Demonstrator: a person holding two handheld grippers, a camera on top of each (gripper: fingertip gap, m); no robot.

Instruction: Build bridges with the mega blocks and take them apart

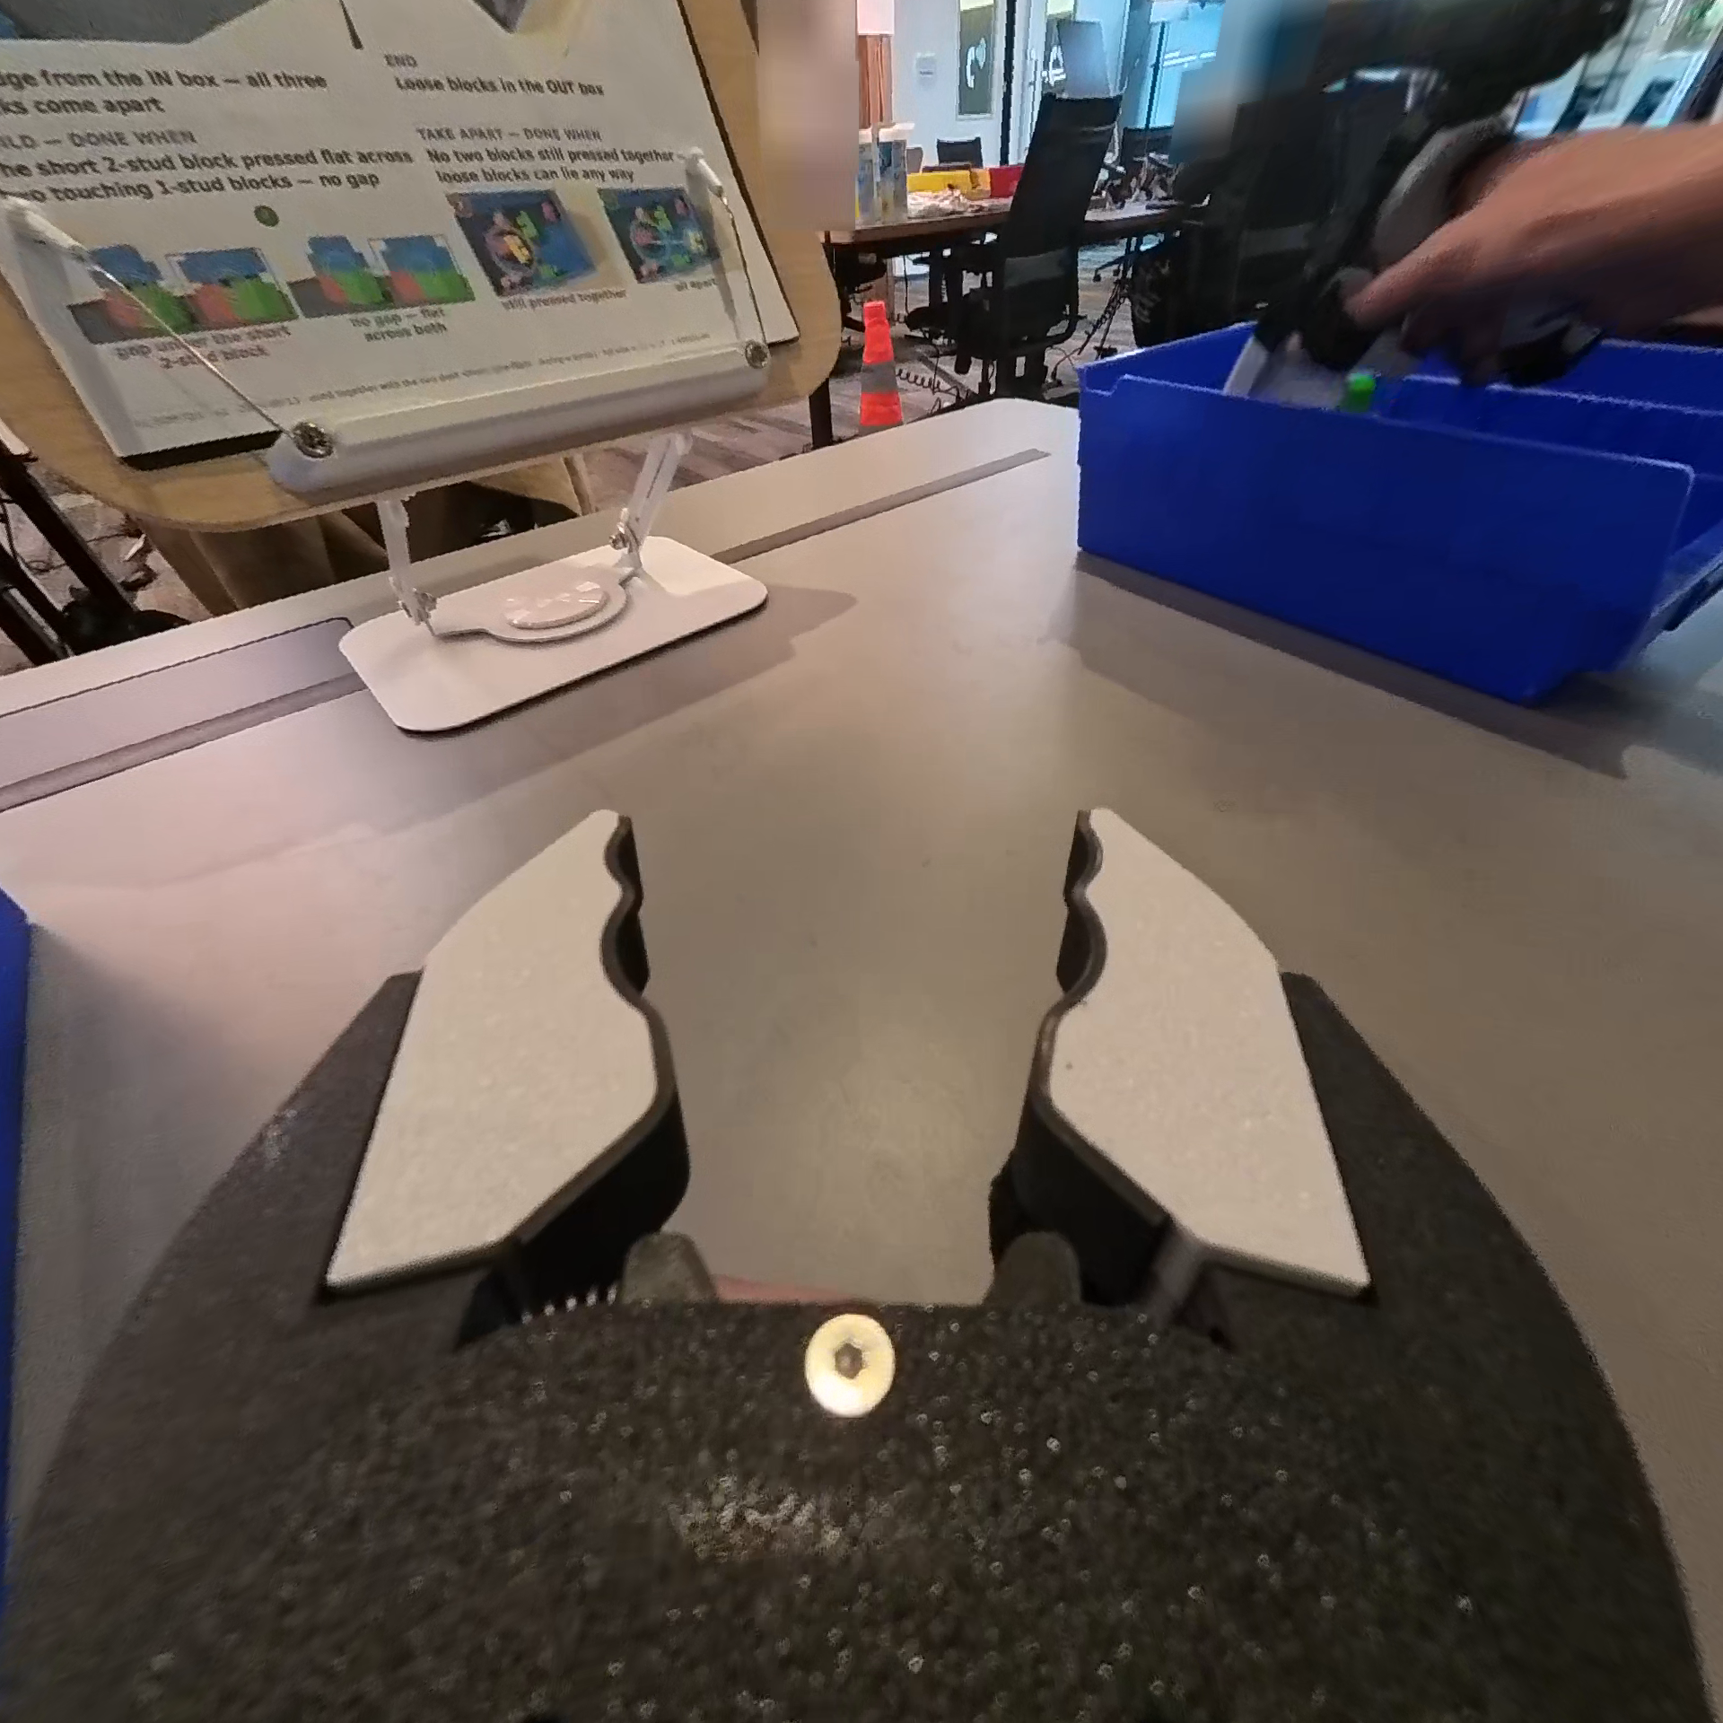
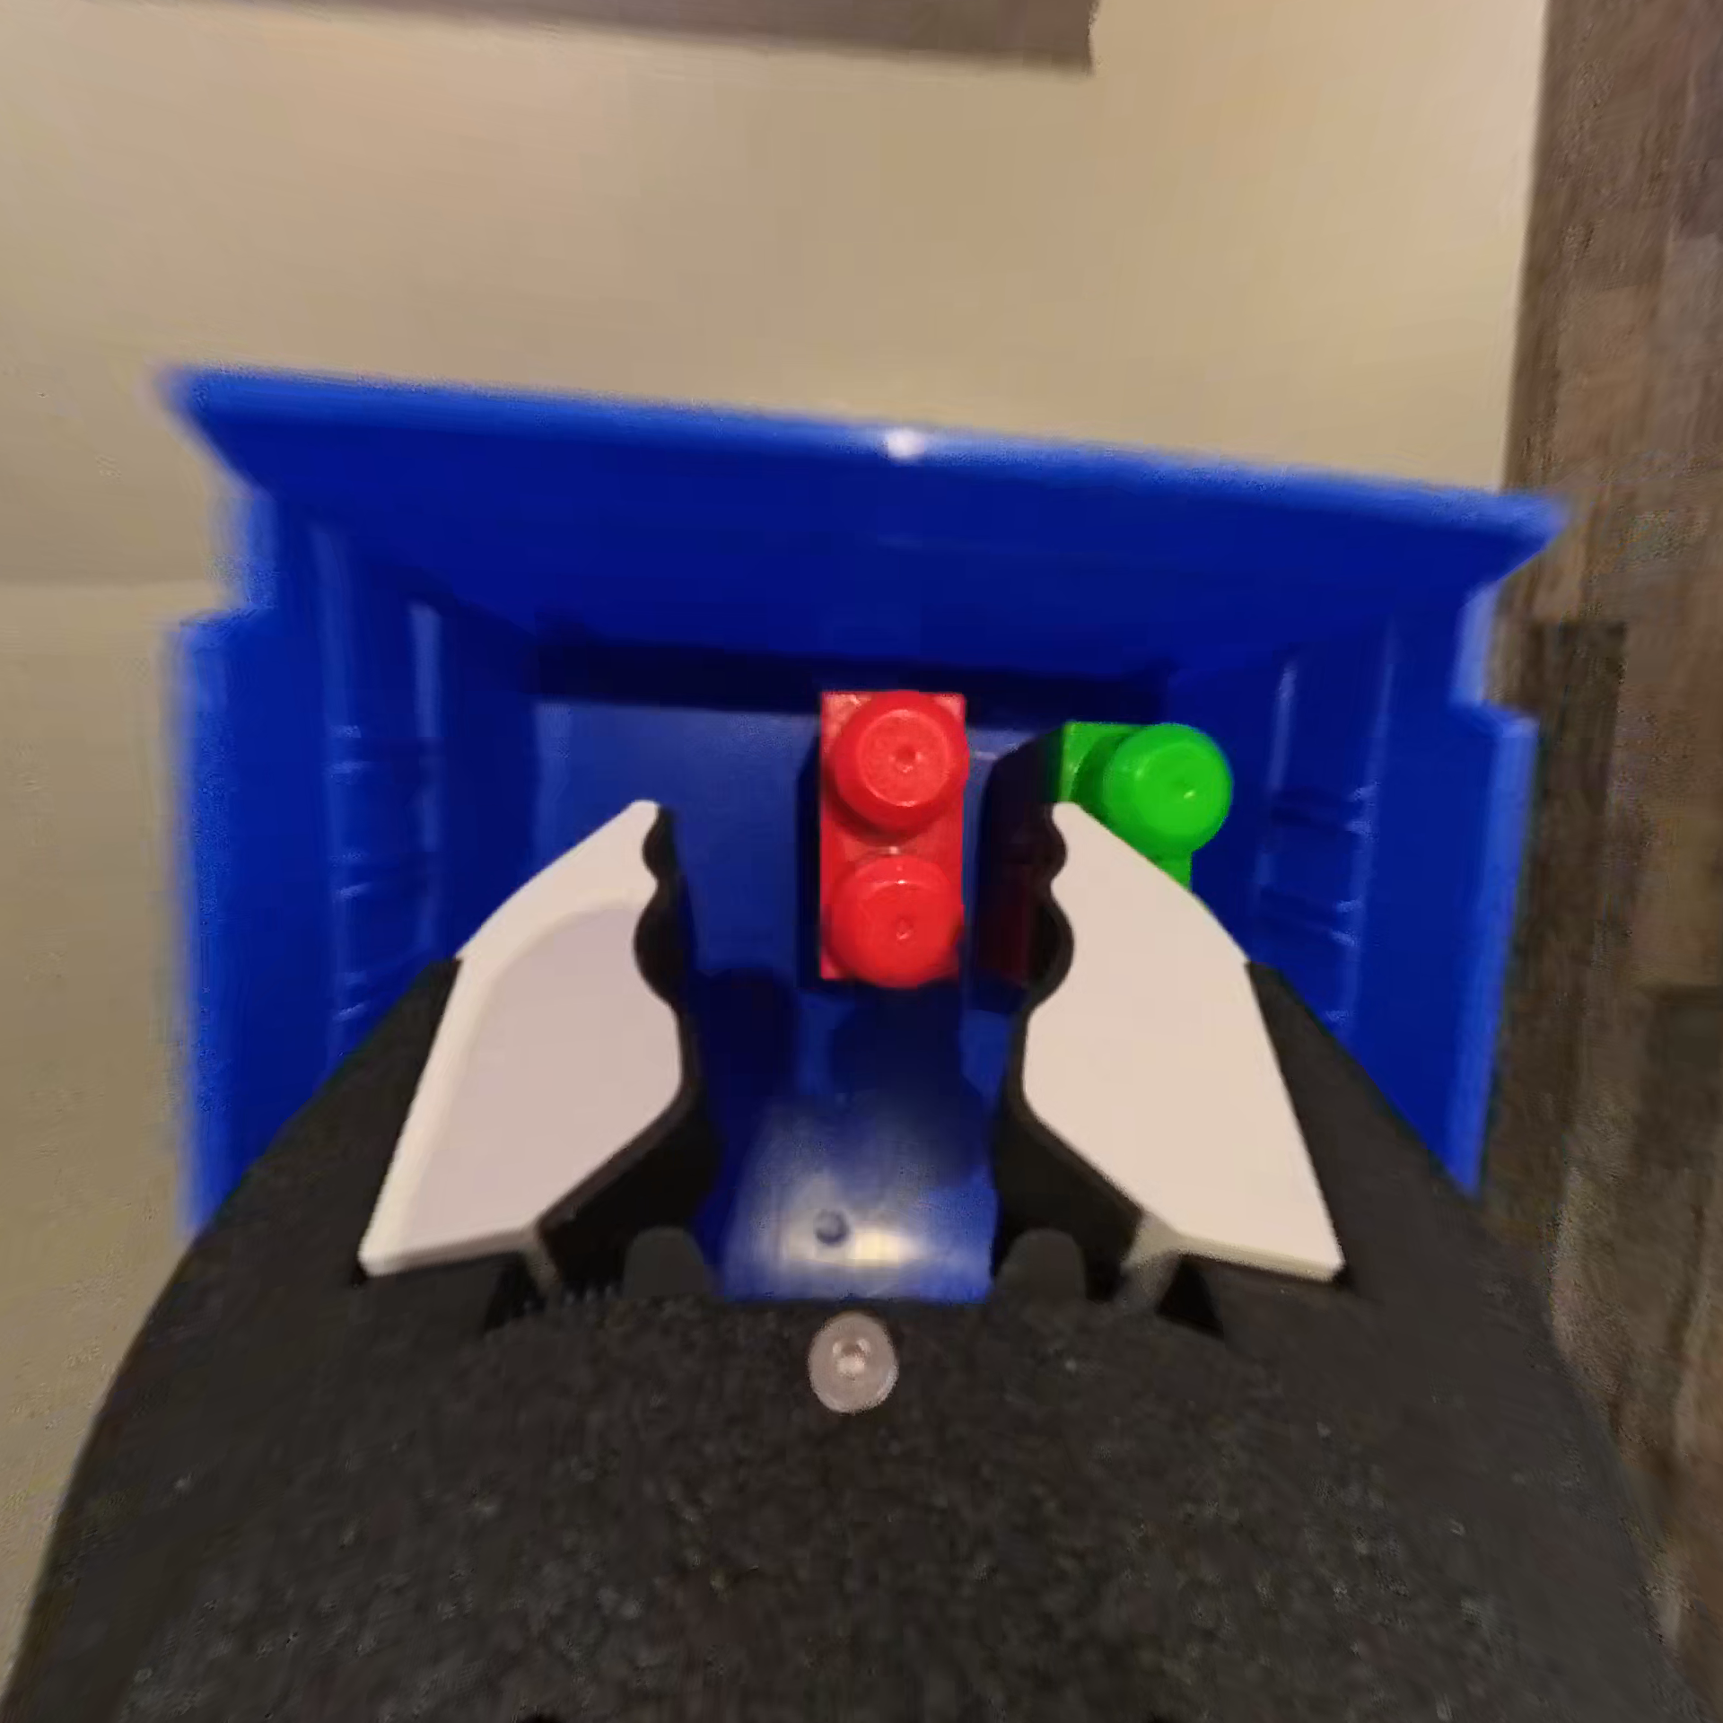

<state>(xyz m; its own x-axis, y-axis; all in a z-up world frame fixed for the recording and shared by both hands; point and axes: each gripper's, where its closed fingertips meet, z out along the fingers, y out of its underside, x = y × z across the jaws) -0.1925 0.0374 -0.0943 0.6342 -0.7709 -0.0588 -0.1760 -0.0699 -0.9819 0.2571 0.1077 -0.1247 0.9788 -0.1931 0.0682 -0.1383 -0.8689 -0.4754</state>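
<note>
Only the right wrist view shows inside the blue bin [image 2: 839, 559]: a red two-stud block [image 2: 890, 839] lies between and just beyond the spread, empty right tongs [image 2: 853, 820]; a green block [image 2: 1161, 788] sits beyond their right fingertip. Left tongs [image 1: 853, 830] hover released, empty, above grey worktop [image 1: 839, 671]. Ahead-left stands an instruction sheet stand [image 1: 559, 606]; office chairs [image 1: 1044, 242] lie beyond.

The right tongs' finger [image 2: 1119, 979] hides much of the green block [image 2: 1161, 783]; the blue bin [image 2: 839, 541] is blurred.
</note>
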